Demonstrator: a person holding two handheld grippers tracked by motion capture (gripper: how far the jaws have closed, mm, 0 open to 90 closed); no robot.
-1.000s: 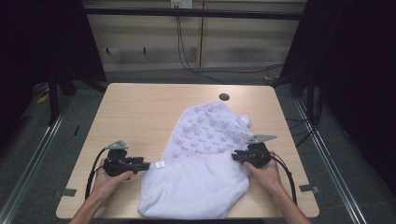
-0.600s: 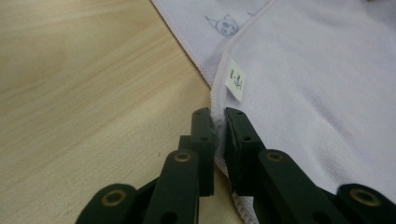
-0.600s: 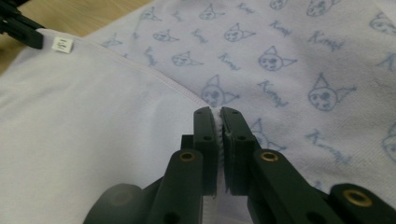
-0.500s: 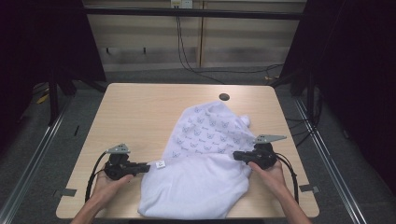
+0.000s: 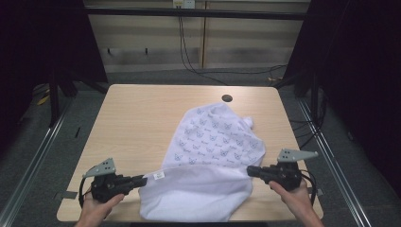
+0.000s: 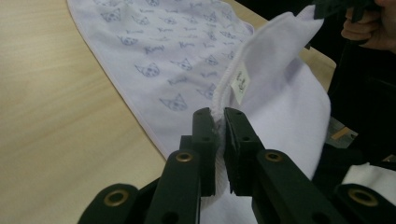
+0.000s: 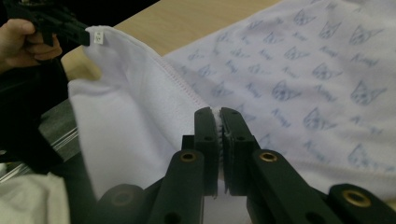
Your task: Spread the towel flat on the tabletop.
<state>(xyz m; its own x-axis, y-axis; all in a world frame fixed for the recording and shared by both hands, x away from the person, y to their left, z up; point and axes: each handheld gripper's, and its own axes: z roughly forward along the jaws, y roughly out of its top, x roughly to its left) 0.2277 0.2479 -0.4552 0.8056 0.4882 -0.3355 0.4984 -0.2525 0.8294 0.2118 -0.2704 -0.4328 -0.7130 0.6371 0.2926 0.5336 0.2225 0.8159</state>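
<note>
A: Looking down at the bench (image 5: 142,118), where is the cloth (image 5: 213,156)?

B: It covers the near right part of the top. The printed half lies flat, running up toward the small dark hole (image 5: 227,98). The plain white half sits at the near edge, and its upper hem is pulled into a taut line from one claw to the other.

A: So both claws are on it?

B: Yes. The left claw (image 5: 140,179) is at the cloth's near left corner, just beside the little tag (image 5: 159,175). In the left gripper view its jaws are pinched narrow on the corded hem (image 6: 219,105), with the tag (image 6: 240,84) right above them. The right claw (image 5: 250,171) grips the opposite end of that hem. In the right gripper view the jaws are closed tight with a thin strip of white fabric (image 7: 218,122) between them.

A: Is the held edge on the bench?

B: No, it hangs lifted between the claws, and the white layer droops below it toward the near edge.

A: What differs from a second ago?

B: The left claw then lay apart from the cloth with its jaws wider; they have just been closing, and now they hold the corner. The right jaws have tightened too. Both hands sit farther apart and nearer the bench's front edge, and the white fold has been drawn out wide where it earlier lay slack.
</note>
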